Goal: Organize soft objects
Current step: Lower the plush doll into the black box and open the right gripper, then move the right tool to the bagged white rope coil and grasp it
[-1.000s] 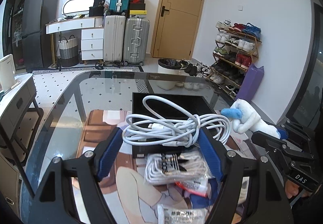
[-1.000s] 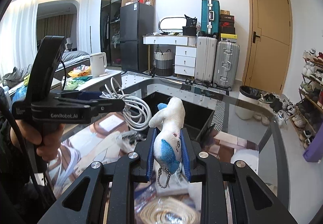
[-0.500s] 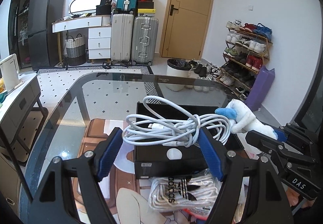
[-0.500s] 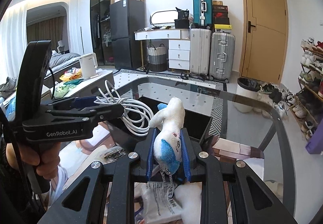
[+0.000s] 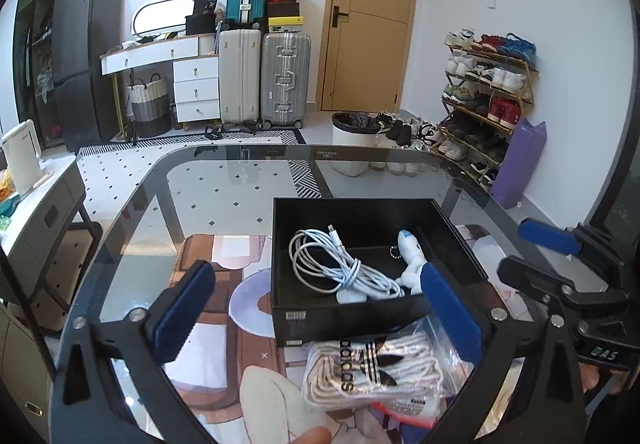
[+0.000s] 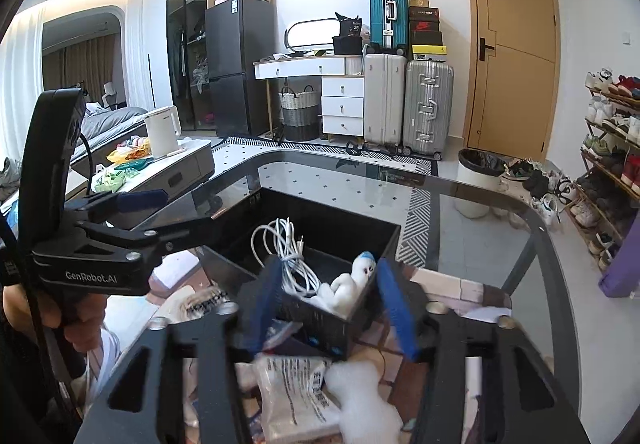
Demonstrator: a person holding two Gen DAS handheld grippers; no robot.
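Cable [image 5: 344, 268] and plush toy [image 5: 408, 264] now inside black box [image 5: 348, 314], both claws opening, empty.

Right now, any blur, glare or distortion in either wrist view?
Left wrist: sharp; fisheye bows the door and walls, dark vignette corners, room reflections on the glass tabletop. Right wrist: the opening right gripper has motion-smeared blue pads; white plush toy in the black box stays sharp.
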